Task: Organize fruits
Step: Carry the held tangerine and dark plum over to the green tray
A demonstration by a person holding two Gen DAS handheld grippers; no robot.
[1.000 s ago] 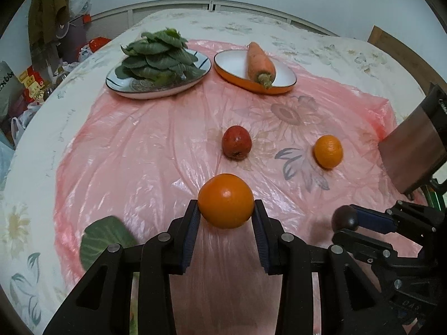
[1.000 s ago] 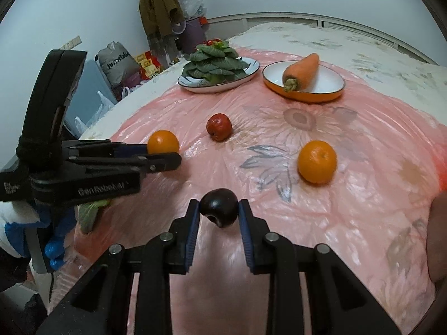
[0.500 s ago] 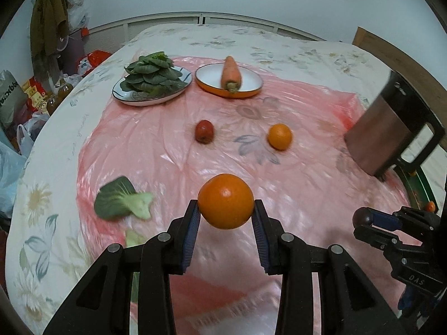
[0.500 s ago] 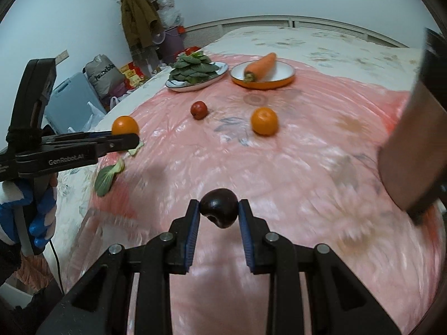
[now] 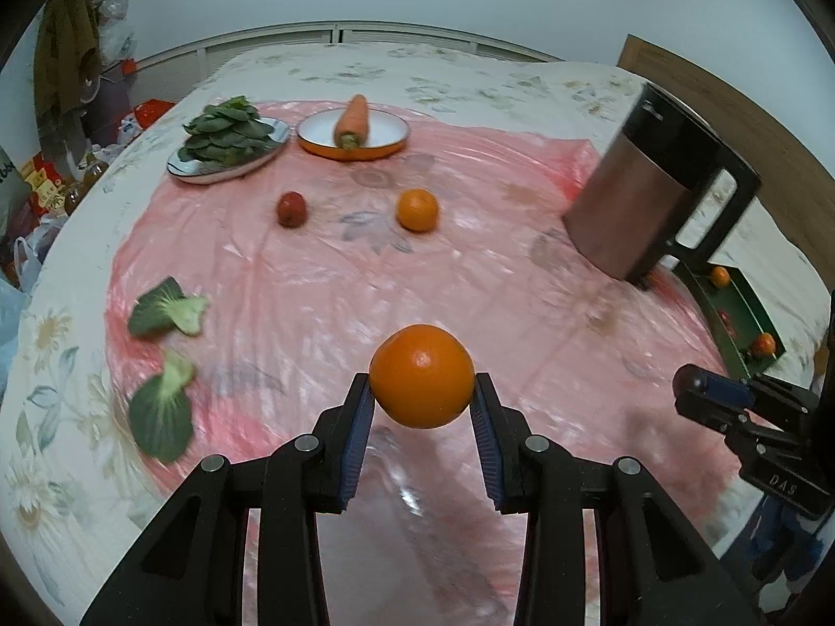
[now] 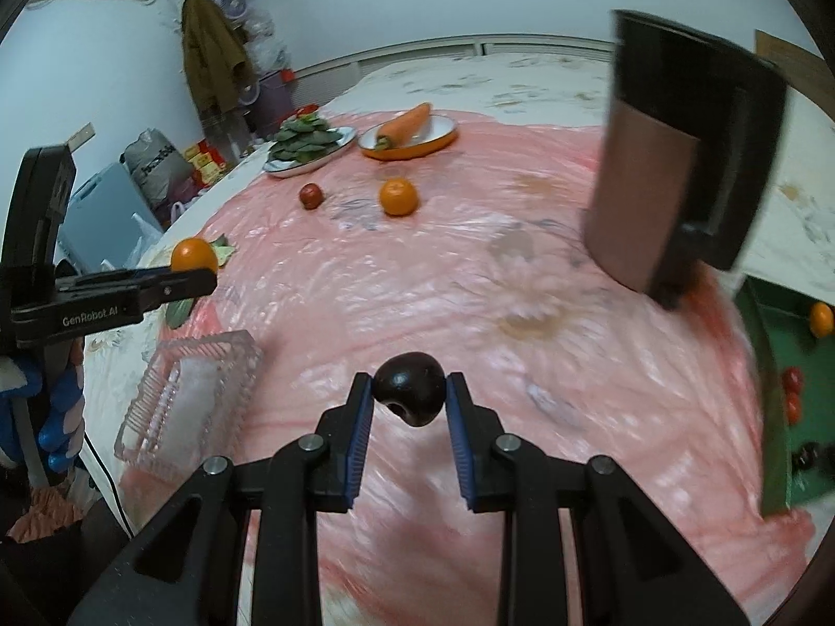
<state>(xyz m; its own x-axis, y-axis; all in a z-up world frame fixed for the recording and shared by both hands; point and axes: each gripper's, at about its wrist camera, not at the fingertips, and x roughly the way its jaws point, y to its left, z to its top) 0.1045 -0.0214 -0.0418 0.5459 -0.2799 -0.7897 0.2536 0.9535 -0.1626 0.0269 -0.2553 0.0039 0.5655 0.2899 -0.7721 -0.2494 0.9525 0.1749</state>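
Carrying: both grippers hold fruit above the pink plastic sheet.
Green tray: two o'clock of right gripper, nearer than left.
Left gripper: clamped on round orange.
Right gripper: closed around dark plum.

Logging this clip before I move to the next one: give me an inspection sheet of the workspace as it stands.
Surface: pink plastic sheet over a floral cloth.
Job's things: orange in the left gripper; dark plum in the right gripper; loose orange and red fruit on the sheet; green tray at the right, holding small fruits.
Clutter: plate of greens, carrot in an orange dish, two stray leaves, brown jug, clear ribbed dish.
Grippers: both shut on fruit, lifted off the sheet.
Cables: one thin black cable below the left gripper.
Surroundings: hanging coat, bags and boxes by the wall.
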